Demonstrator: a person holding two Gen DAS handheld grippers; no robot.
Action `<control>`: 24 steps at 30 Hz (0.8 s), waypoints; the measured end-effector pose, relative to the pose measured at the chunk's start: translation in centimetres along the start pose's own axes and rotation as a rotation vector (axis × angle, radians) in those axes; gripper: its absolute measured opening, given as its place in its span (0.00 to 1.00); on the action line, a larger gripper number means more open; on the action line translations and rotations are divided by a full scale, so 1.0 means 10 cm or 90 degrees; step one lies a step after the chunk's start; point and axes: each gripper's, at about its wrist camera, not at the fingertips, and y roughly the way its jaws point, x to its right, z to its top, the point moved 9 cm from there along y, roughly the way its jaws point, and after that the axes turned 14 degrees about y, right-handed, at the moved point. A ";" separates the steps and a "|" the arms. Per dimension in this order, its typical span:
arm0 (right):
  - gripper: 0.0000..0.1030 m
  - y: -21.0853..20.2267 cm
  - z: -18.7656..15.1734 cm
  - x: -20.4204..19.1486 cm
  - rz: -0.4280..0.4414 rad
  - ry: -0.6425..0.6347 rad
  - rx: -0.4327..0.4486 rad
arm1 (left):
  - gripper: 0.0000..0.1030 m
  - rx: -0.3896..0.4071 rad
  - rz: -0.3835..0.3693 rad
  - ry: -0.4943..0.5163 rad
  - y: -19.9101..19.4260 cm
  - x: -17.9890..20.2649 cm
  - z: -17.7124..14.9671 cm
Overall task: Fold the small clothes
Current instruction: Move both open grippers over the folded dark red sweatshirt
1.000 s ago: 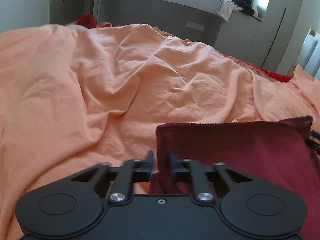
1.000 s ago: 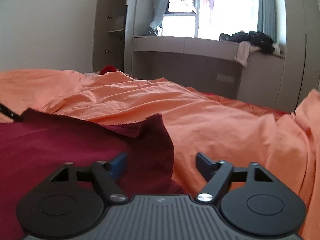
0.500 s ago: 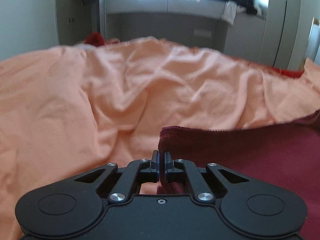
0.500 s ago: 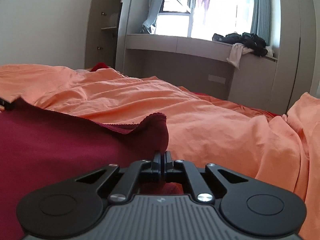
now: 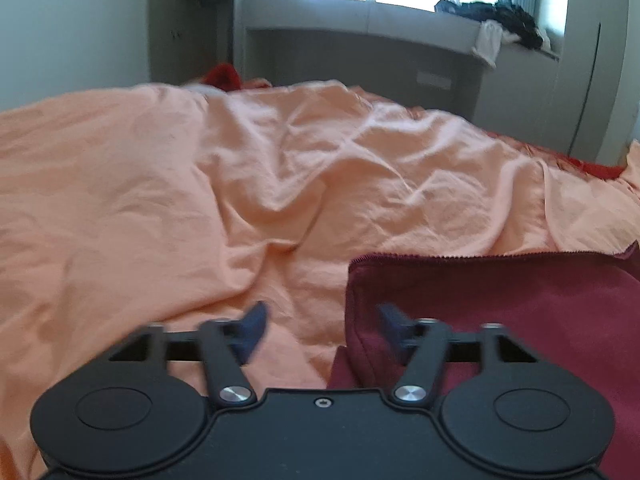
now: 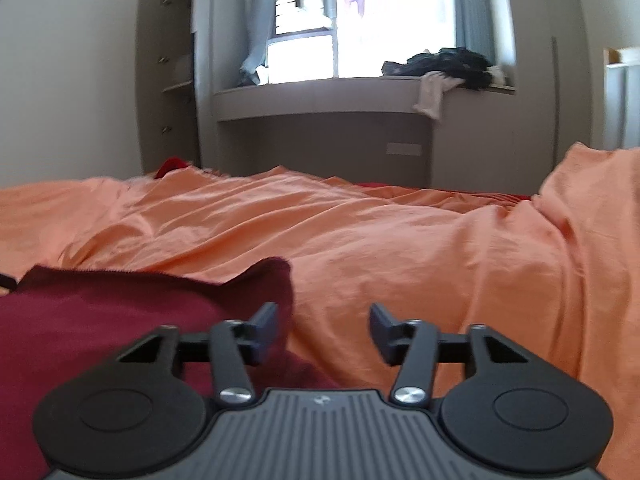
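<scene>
A dark red cloth (image 5: 520, 304) lies folded on the orange bedsheet (image 5: 200, 208). In the left wrist view its left folded corner sits between the spread fingers of my left gripper (image 5: 322, 328), whose jaws are opening and whose pads do not press on it. In the right wrist view the same dark red cloth (image 6: 120, 312) fills the lower left, its right corner raised. My right gripper (image 6: 324, 330) hangs just past that corner, jaws opening; only the left fingertip (image 6: 266, 320) overlaps the cloth's edge, and orange bedsheet (image 6: 400, 248) shows between the fingers.
A grey window bench (image 6: 320, 100) stands beyond the bed with dark clothes (image 6: 452, 62) piled on it. A red item (image 5: 222, 76) lies at the bed's far edge. An orange pillow or sheet hump (image 6: 592, 184) rises at the right.
Half a second ago both grippers were shut on the red cloth's corners. Now both have spread their fingers and let go, and both views have tilted up and drawn back slightly.
</scene>
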 end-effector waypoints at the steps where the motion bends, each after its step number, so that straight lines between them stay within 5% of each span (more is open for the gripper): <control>1: 0.77 -0.04 0.02 0.02 -0.002 0.008 0.007 | 0.78 0.010 0.004 -0.004 -0.07 -0.01 0.00; 7: 1.00 -0.34 0.08 -0.04 0.002 0.007 0.048 | 0.97 0.072 0.000 -0.024 -0.49 0.07 -0.04; 17: 1.00 -0.76 -0.06 -0.49 0.036 -0.009 0.100 | 0.99 0.160 0.021 -0.014 -1.14 0.23 -0.33; 24: 1.00 -0.93 -0.22 -0.88 0.049 0.007 0.128 | 0.99 0.152 -0.001 0.002 -1.22 0.34 -0.56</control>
